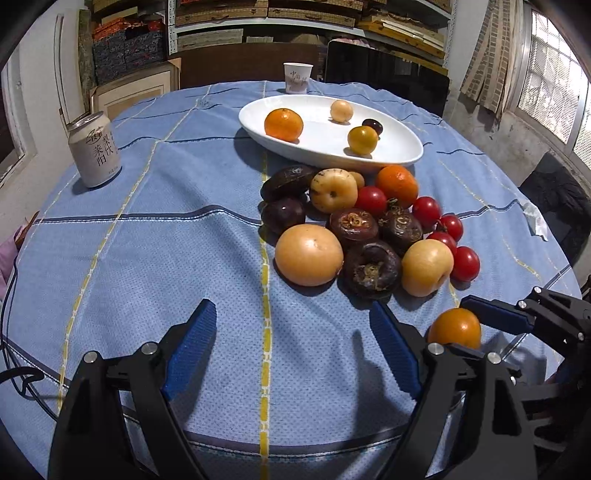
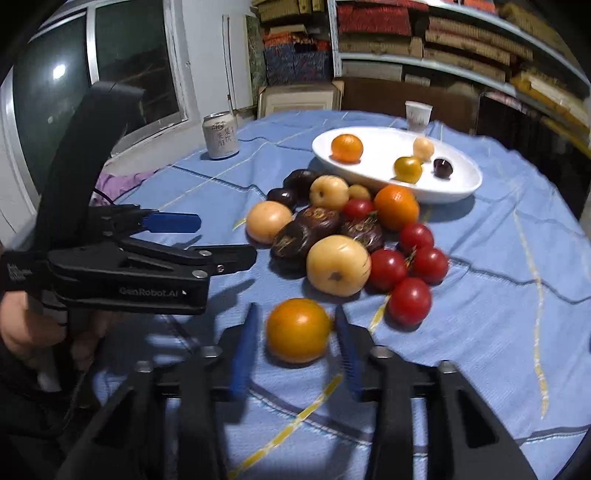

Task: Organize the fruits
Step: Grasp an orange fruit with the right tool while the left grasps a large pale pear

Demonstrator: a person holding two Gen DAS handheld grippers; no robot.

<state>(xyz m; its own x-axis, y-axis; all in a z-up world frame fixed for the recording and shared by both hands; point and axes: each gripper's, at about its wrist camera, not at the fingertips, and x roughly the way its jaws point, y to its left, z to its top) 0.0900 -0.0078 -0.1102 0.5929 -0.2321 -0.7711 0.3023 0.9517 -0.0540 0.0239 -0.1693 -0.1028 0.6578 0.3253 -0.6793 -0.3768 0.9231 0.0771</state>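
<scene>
blue checked tablecloth (image 1: 147,258) covers the round table, shelves (image 1: 258,14) behind.

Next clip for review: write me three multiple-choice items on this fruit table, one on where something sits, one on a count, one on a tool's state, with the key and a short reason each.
1. Where is the drink can?
A. inside the white dish
B. upright on the blue cloth, apart from the fruit pile
C. between the left tool's fingers

2. How many fruits lie in the white dish?
A. two
B. four
C. seven

3. What is the state of the right tool?
A. its fingers flank the loose orange-yellow fruit, a small gap showing on either side
B. shut on a red tomato
C. empty above the paper cup

Key: 1 B, the can stands alone on the cloth toward the left edge of the left wrist view. 2 B, an orange, a pale fruit, a yellow fruit and a dark one show in the dish. 3 A, the right wrist view shows the fruit between both blue pads on the cloth.
</scene>
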